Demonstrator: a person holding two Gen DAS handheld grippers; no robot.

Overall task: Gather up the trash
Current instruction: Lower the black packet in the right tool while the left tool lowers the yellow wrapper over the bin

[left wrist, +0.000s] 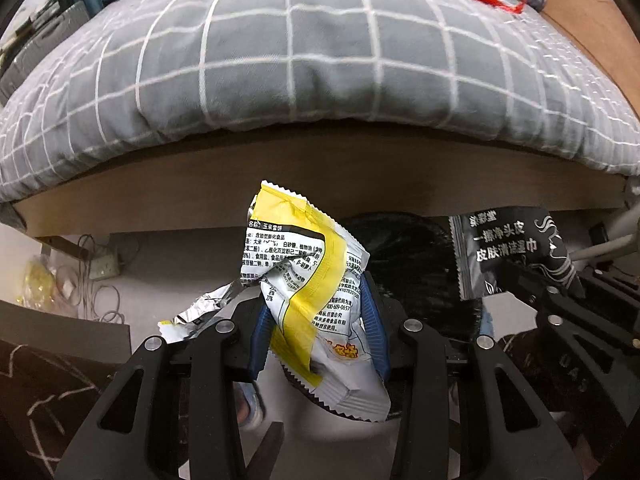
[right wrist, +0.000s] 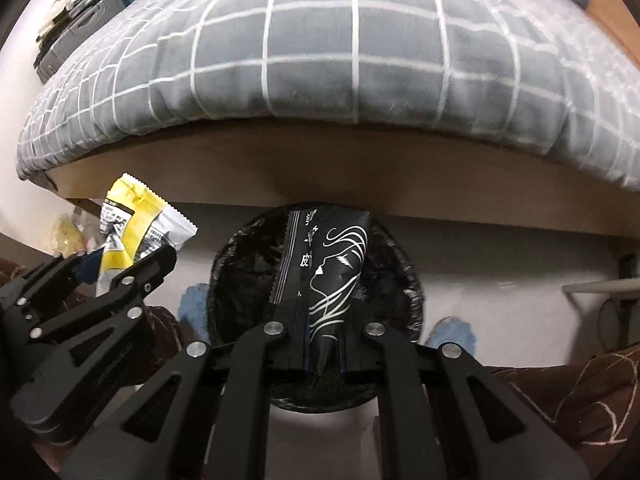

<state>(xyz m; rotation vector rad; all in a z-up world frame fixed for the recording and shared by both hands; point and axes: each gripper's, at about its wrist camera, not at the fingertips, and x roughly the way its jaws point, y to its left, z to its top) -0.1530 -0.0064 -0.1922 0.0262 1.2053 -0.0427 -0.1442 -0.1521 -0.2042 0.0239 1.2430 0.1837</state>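
My left gripper (left wrist: 316, 320) is shut on a crumpled yellow and white snack wrapper (left wrist: 308, 280), which sticks up between its blue pads; the same wrapper (right wrist: 132, 224) shows at the left of the right wrist view. My right gripper (right wrist: 323, 340) is shut on a black wet-wipe sachet (right wrist: 328, 268) with white line art; in the left wrist view that sachet (left wrist: 512, 248) hangs at the right. Both grippers hover above a round bin lined with a black bag (right wrist: 240, 280), whose dark opening (left wrist: 412, 256) lies just beyond the snack wrapper.
A bed with a grey checked quilt (left wrist: 320, 60) on a wooden frame (left wrist: 320, 176) fills the upper half. A power strip and cables (left wrist: 100, 272) lie on the pale floor at left. A person's blue shoes (right wrist: 456, 332) stand by the bin.
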